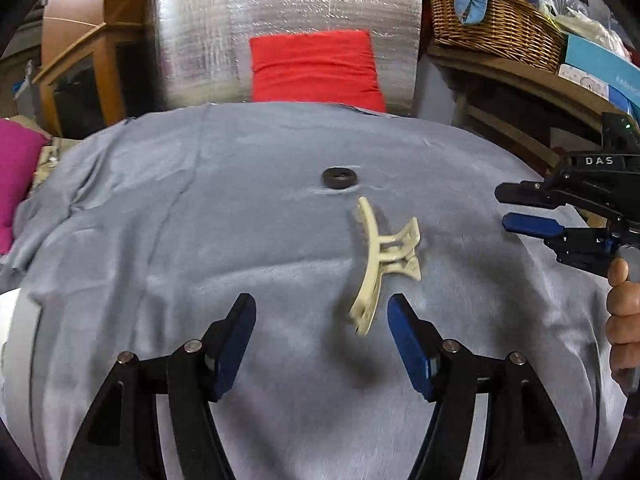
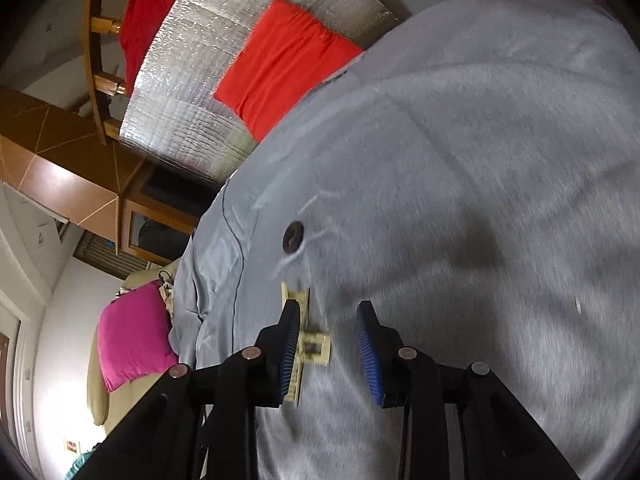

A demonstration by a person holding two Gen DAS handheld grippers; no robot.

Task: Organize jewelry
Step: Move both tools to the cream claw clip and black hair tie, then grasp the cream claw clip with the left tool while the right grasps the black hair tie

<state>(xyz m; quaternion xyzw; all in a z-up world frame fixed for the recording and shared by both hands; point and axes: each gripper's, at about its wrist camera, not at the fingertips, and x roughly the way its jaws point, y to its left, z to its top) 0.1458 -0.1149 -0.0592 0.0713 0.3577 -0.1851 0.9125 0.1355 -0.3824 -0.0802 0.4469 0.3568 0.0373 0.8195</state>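
A cream hair claw clip [image 1: 384, 260] lies on the grey cloth [image 1: 200, 208], with a small dark ring [image 1: 340, 178] just beyond it. My left gripper [image 1: 320, 308] is open at the near side of the clip, and the clip's lower end sits between its fingertips without touching either. My right gripper [image 1: 516, 208] comes in from the right, held by a hand [image 1: 624, 300], open with nothing between its fingers. In the right wrist view the right gripper [image 2: 328, 312] hangs over the clip [image 2: 316, 346], which is partly hidden behind one finger. The ring [image 2: 293, 236] lies further out.
A red cushion [image 1: 316, 66] leans on a silver foil panel [image 1: 280, 20] behind the cloth. A wicker basket [image 1: 492, 20] and boxes sit on a wooden shelf at the right. A pink cushion [image 1: 16, 172] lies off the left edge.
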